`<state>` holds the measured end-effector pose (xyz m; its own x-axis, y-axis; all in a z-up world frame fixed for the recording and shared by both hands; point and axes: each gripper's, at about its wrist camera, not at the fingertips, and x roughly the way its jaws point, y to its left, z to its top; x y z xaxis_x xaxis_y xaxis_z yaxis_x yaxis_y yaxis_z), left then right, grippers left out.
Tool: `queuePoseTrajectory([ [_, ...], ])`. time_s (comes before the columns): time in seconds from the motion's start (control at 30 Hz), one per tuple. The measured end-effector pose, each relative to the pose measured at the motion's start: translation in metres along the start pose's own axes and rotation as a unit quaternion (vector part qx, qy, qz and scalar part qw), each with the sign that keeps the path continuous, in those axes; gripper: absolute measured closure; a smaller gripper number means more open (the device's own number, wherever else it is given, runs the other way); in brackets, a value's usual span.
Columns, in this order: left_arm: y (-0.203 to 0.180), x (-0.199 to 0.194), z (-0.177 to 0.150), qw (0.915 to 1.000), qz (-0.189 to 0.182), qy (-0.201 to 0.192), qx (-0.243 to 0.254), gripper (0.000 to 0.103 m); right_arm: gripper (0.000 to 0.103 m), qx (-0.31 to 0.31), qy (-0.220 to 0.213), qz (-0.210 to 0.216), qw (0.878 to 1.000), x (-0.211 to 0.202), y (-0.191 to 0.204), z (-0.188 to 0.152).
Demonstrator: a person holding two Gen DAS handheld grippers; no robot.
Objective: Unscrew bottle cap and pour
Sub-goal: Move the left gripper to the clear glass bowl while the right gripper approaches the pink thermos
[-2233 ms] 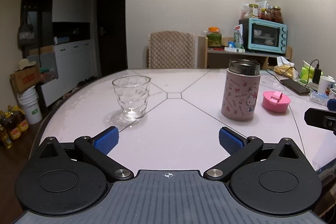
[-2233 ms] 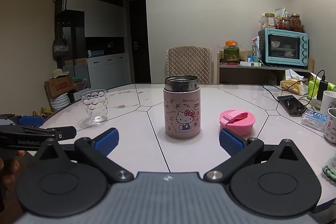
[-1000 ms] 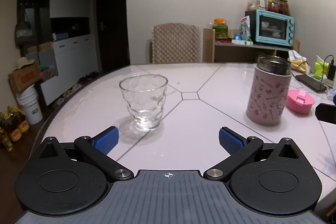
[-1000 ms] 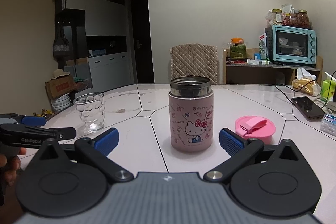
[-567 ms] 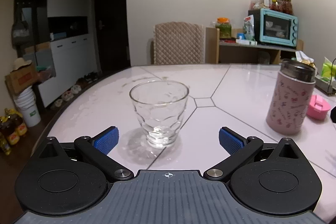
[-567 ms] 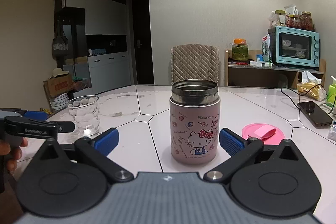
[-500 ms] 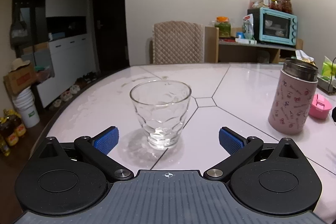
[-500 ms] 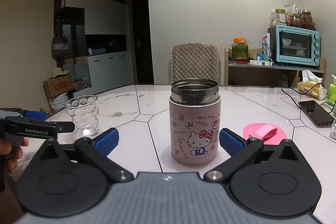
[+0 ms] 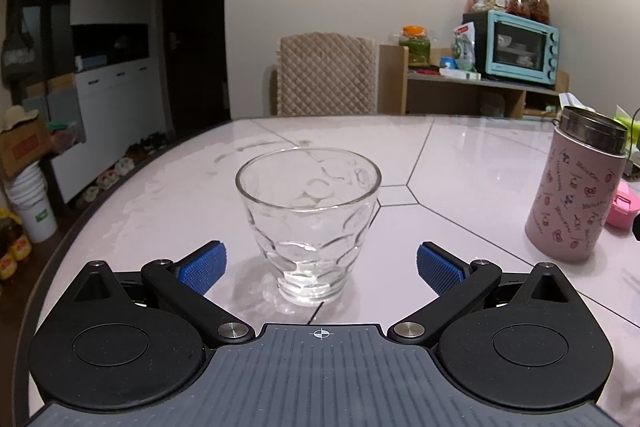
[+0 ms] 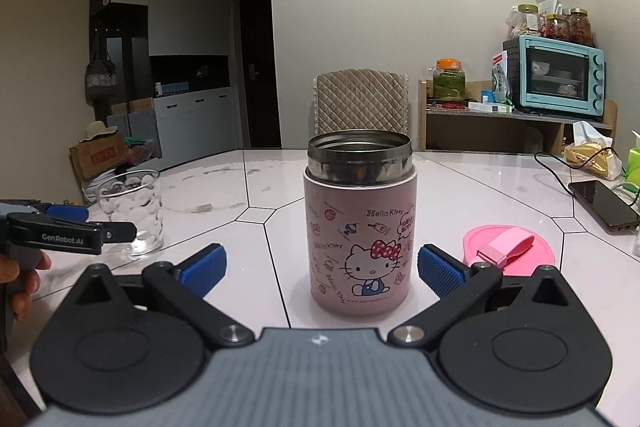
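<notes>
Left wrist view close behind glass [image 9: 307, 227]; right behind flask [image 10: 361, 223]; both share both.

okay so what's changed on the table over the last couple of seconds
Both hand-held grippers have closed in. The left hand-held gripper swung toward the glass, which now sits between its open fingers. The right hand-held gripper advanced on the pink flask, fingers open, nothing gripped. The glass, flask and pink lid haven't moved on the table.
</notes>
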<state>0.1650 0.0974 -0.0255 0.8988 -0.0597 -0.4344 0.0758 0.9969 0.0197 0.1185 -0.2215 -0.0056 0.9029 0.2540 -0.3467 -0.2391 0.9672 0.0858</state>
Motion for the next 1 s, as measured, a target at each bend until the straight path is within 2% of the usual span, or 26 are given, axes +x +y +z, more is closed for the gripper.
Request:
queuePoseTrajectory([
  [0.6,0.015,0.032,0.006,0.9995,-0.03,-0.013,-0.001,0.0,0.0,0.006,0.004,-0.009,1.0,0.021,-0.007,0.0],
  [1.0,0.022,0.046,0.013,0.9995,-0.03,-0.012,0.001,0.0,0.0,0.008,0.012,-0.011,1.0,0.035,-0.011,-0.002],
])
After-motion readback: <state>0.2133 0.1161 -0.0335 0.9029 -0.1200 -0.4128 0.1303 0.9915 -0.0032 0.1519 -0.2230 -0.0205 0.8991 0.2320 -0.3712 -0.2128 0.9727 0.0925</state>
